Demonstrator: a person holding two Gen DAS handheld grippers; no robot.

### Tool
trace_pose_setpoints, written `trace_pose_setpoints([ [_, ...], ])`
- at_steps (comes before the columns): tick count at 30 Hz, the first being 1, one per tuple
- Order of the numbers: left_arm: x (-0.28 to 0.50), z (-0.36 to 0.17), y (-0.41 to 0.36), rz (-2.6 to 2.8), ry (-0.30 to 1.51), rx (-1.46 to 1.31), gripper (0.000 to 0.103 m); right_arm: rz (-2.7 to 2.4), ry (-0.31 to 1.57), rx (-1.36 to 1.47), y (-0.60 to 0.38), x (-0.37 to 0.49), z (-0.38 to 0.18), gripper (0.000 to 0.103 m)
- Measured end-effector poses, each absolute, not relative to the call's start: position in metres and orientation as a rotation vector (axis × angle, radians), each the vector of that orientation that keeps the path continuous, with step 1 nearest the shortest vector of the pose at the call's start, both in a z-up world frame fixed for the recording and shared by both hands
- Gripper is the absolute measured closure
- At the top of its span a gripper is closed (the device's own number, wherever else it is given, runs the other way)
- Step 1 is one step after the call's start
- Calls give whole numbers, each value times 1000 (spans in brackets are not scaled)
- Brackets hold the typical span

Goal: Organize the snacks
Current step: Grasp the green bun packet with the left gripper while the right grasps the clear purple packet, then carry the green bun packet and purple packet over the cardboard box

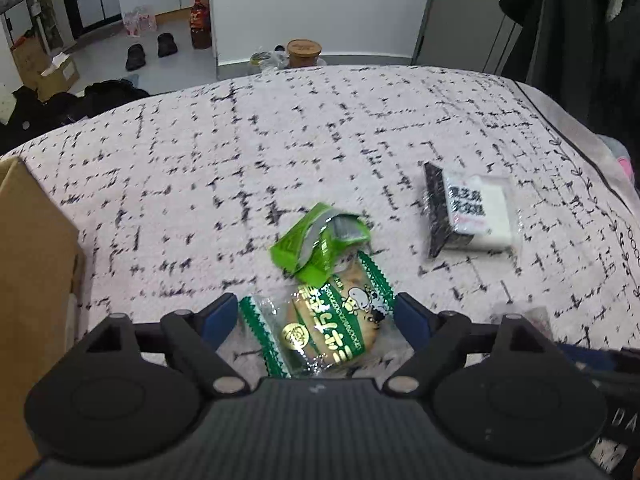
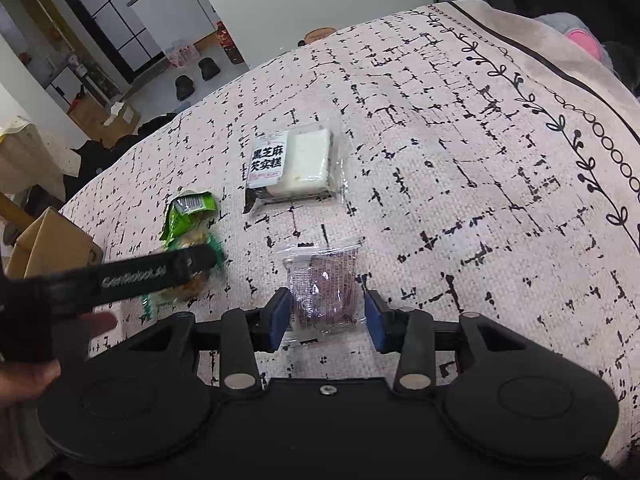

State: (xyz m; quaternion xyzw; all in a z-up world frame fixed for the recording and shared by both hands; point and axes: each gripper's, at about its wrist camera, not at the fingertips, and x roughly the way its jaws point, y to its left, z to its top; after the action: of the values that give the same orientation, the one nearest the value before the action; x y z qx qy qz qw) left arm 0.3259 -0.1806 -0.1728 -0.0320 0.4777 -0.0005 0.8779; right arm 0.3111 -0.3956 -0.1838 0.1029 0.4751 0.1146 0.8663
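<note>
Your cardboard box [image 1: 32, 280] sits at the left edge of the patterned cloth [image 1: 280, 140]. You cannot see inside it, so what is in it cannot be told.

Four snacks lie on the cloth, one of each kind. The round cookie pack [image 1: 320, 328] with green edges is the one closest to the box. Its long side runs slanted, from near you on the left to farther away on the right. The torn green wrapper [image 1: 320, 240] lies just past it, touching its far end. The black and white cake pack [image 1: 472, 212] is well to the right of the cookie pack, its black end pointing toward the wrapper. The clear purple snack pack [image 2: 322, 288] is near the cookie pack, on the side away from the box, its long side pointing away from you.

Your left gripper [image 1: 316, 320] is spread wide, with the cookie pack between its blue pads [image 1: 218, 316], which do not squeeze it. Your right gripper [image 2: 326, 316] is partly open around the purple pack; its left pad touches the pack, its right pad stands just off.
</note>
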Motion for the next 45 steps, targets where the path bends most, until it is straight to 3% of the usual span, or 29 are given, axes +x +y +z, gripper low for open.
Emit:
trace_pose_setpoints([
  [5, 318, -175, -171, 8, 1001, -86, 21, 244, 982, 191, -389, 312, -183, 49],
  [10, 312, -175, -168, -21, 995, -111, 48, 246, 986, 151, -383, 315, -185, 48],
  [13, 308, -172, -165, -43, 999, -129, 56, 218, 989, 116, -379, 315, -185, 57],
  [45, 259, -94, -114, -137, 838, -165, 58, 310, 857, 139, -322, 284, -126, 63],
])
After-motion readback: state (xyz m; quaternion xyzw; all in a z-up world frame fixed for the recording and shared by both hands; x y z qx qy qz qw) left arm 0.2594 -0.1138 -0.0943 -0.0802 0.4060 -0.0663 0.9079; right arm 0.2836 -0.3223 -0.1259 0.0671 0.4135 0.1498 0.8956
